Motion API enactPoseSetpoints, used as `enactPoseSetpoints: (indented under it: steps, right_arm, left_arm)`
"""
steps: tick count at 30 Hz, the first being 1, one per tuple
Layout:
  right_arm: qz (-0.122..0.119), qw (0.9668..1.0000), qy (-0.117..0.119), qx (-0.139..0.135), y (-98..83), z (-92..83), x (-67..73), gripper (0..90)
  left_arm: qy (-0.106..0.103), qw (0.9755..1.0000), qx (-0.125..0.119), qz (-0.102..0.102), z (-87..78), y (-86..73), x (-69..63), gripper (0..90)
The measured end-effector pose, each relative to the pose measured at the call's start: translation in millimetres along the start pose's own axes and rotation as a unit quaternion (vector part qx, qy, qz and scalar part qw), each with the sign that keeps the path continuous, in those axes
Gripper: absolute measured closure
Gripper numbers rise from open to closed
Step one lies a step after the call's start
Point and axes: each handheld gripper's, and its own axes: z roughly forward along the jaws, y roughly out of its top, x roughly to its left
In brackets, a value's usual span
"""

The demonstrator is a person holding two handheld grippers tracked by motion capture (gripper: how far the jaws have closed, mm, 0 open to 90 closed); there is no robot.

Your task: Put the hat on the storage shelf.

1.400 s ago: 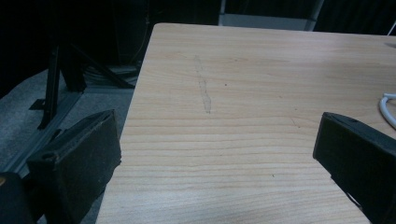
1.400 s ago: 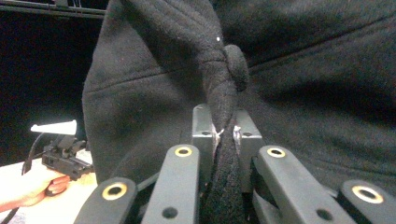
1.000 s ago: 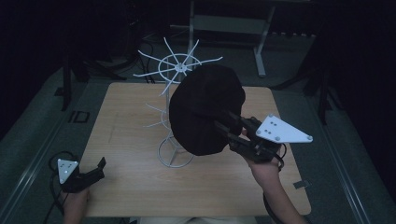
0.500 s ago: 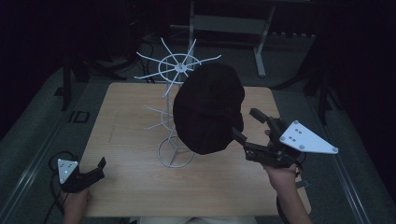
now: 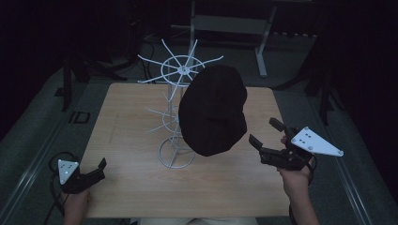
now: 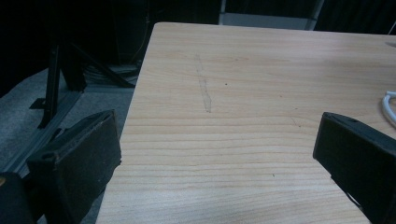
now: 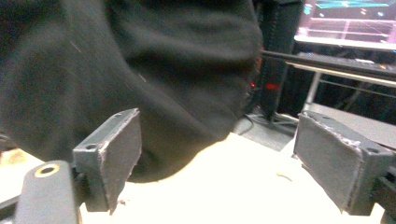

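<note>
Dark room, light wood counter [image 5: 141, 187] in the middle, grey floor around it, a metal frame in the background past the far edge.

White wire rack [image 5: 177, 117] stands upright near the counter's centre: ring base on the wood, spoked ring on top. Black hat [image 5: 213, 110] hangs on the rack's right side, draped from just under the top ring down to near the base ring, its lower edge clear of the counter.

Right gripper [image 5: 265, 136] is to the right of the rack, just beside the hat's lower right edge but apart from it. Its jaws have just been opening and now stand spread wide, nothing between them. Held in the person's right hand [image 5: 296, 180], grey three-cornered plate on top, jaws aimed back toward the rack. In the right gripper view the hat [image 7: 140, 70] hangs close ahead, beyond the gripper [image 7: 219, 154]; no contact with either pad.

Left gripper [image 5: 96, 169] is well to the left of the rack, near the counter's front-left corner, low over the wood, held in the left hand [image 5: 75, 206]. Jaws spread, empty. In the left gripper view bare counter [image 6: 243, 93] lies between the gripper's [image 6: 217, 158] jaws, with a bit of the rack's white base wire [image 6: 388, 105] at the right edge.
</note>
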Motion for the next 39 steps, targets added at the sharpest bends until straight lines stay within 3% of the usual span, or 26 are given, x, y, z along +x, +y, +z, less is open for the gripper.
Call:
enactPoseSetpoints:
  steps: [3, 7, 19, 27, 30, 39]
  right_arm:
    - [-0.008, 0.9995, -0.02, 0.024, -14.3, 3.2, -5.1, 13.4]
    - [0.001, 0.9981, -0.037, 0.049, -37.8, 7.8, -15.0, 13.5]
    - [0.021, 0.9923, -0.075, 0.097, -116.2, 15.8, -53.0, 13.7]
    - [0.049, 0.9833, -0.118, 0.129, -158.3, 2.9, -70.0, 13.9]
    - [0.054, 0.9803, -0.13, 0.139, -167.9, -4.1, -75.6, 13.9]
    - [0.063, 0.967, -0.182, 0.166, -187.5, -19.0, -87.3, 13.7]
  left_arm:
    - [0.0, 1.0, 0.0, 0.001, -0.2, -0.1, 0.1, 1.4]
    - [-0.001, 1.0, 0.0, 0.0, -0.2, 0.0, 0.2, 1.4]
    - [0.0, 1.0, -0.001, -0.002, 0.0, -0.1, 0.3, 1.4]
    - [-0.001, 1.0, -0.001, -0.001, -0.4, -0.1, 0.3, 1.4]
    - [-0.001, 1.0, -0.001, -0.001, -0.3, -0.1, 0.1, 1.4]
    - [0.0, 1.0, -0.002, -0.001, -0.8, -0.3, -0.1, 1.5]
